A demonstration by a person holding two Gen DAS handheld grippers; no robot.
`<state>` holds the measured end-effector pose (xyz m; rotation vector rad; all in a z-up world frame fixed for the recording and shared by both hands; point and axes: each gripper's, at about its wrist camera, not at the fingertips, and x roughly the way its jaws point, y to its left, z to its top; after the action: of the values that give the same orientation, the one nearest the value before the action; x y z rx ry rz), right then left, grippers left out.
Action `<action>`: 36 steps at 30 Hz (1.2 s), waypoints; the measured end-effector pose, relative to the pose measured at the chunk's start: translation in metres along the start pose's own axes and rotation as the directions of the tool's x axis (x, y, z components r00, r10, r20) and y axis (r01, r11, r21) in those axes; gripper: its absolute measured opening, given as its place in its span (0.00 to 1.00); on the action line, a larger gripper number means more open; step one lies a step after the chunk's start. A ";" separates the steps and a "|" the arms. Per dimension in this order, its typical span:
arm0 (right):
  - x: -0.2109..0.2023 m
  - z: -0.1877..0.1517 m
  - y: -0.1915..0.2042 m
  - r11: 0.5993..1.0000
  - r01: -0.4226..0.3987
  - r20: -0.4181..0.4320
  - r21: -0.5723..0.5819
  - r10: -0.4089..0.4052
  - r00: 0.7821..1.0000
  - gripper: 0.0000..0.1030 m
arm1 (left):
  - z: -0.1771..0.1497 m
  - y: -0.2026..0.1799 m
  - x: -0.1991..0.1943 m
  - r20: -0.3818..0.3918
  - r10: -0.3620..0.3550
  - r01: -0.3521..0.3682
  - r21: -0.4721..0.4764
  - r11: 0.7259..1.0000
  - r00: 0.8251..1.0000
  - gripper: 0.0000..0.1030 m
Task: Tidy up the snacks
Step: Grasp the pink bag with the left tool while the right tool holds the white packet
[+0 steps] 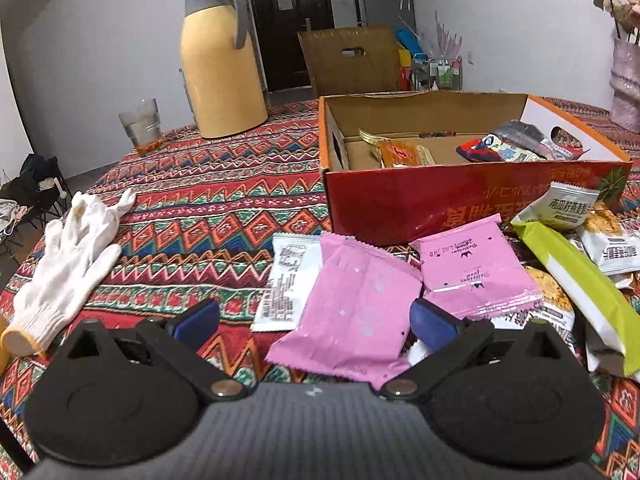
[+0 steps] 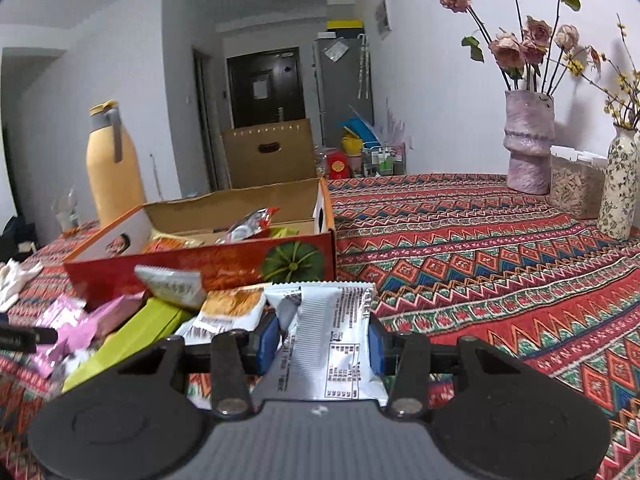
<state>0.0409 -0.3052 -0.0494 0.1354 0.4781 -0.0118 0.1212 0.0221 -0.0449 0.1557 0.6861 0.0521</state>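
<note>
A red cardboard box (image 1: 460, 200) with several snack packets inside stands on the patterned tablecloth. In front of it lie two pink packets (image 1: 352, 312) (image 1: 476, 268), a white packet (image 1: 290, 280), a green packet (image 1: 580, 280) and others. My left gripper (image 1: 316, 324) is open, low over the near pink packet, which lies between its blue pads without being pressed. In the right wrist view my right gripper (image 2: 324, 340) is shut on a white snack packet (image 2: 332, 332), held upright before the box (image 2: 200, 264). The green packet (image 2: 136, 336) and pink packets (image 2: 76, 328) lie to its left.
A yellow thermos jug (image 1: 220, 68) and a glass (image 1: 142, 126) stand at the back left. A white glove (image 1: 68, 268) lies at the left. A pink vase with roses (image 2: 528, 148), a clear jar (image 2: 576, 184) and a flowered vase (image 2: 620, 188) stand at the right.
</note>
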 end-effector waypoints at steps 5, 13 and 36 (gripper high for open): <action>0.017 -0.002 0.002 1.000 -0.010 -0.016 0.011 0.010 1.000 0.42 | -0.002 -0.002 0.006 0.002 -0.031 0.031 0.009 0.999 1.000 1.00; 0.024 -0.007 0.000 0.999 -0.017 -0.028 0.038 0.018 0.999 0.43 | -0.005 -0.004 0.010 0.024 -0.031 0.031 0.012 0.999 0.999 1.00; 0.024 -0.006 -0.003 0.998 -0.030 -0.022 0.049 0.031 0.999 0.43 | -0.007 -0.008 0.002 0.039 -0.076 0.075 0.029 0.997 0.996 0.61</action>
<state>0.0588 -0.3065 -0.0662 0.1912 0.4983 0.0079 0.1183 0.0155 -0.0527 0.1569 0.6523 -0.0331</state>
